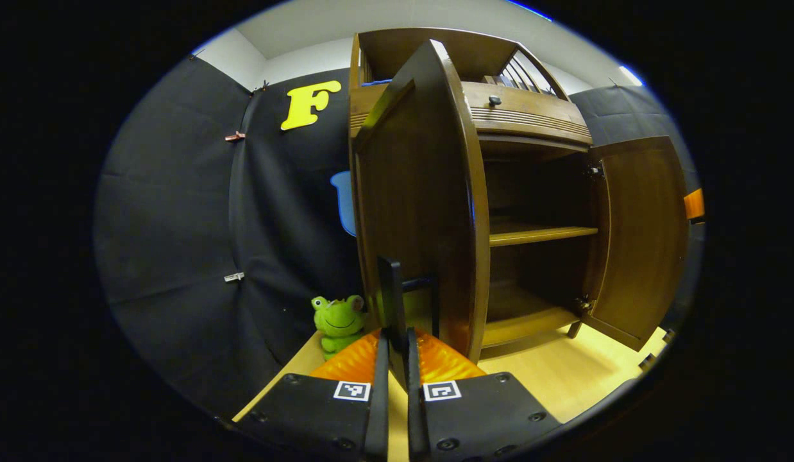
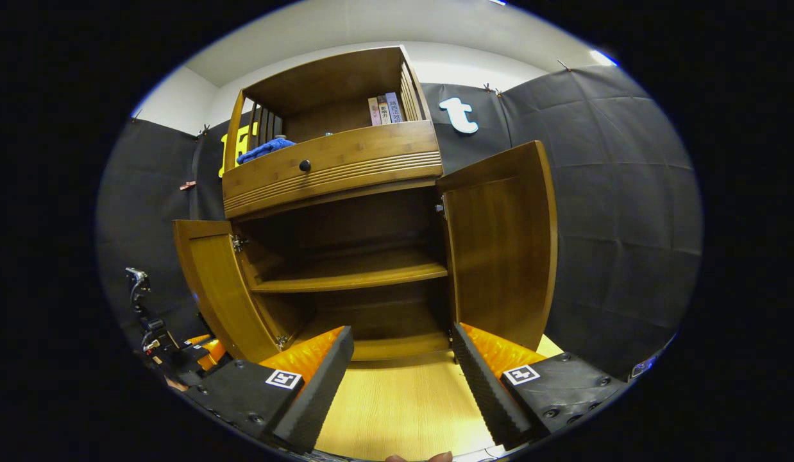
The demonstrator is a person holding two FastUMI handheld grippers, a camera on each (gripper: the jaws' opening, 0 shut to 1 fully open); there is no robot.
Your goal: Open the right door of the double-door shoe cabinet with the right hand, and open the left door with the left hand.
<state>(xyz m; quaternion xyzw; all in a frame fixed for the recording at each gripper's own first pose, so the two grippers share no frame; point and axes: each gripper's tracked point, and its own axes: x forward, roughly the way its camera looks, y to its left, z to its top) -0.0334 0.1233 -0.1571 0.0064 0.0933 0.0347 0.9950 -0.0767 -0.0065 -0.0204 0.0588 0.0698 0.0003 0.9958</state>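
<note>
The shoe cabinet (image 2: 346, 256) stands on a pale wooden surface (image 2: 397, 404) with both doors swung wide. In the right gripper view the right door (image 2: 499, 244) stands out on the right side and the left door (image 2: 211, 289) stands out on the left, so the dark inside and the middle shelf (image 2: 352, 273) can be seen. Above the doors is a drawer (image 2: 333, 167) with a small dark knob (image 2: 304, 165). On top sit a blue cloth (image 2: 265, 149) and a few books (image 2: 385, 109). The right hand-held gripper (image 2: 403, 366) is near the front of the cabinet with its fingers wide apart – nothing is between them. In the left gripper view the left hand-held gripper (image 1: 397, 346) has its fingers pressed close together on the thin dark handle (image 1: 392, 301) of the left door (image 1: 416, 192), which stands edge-on right in front of it. A green toy frog (image 1: 338, 321) sits on the surface just left of that door, by the black cloth wall (image 1: 179, 224). The right door (image 1: 641, 237) is open on the far right. In the right gripper view the left hand-held gripper (image 2: 198, 353) is low on the left, beside the left door.
</note>
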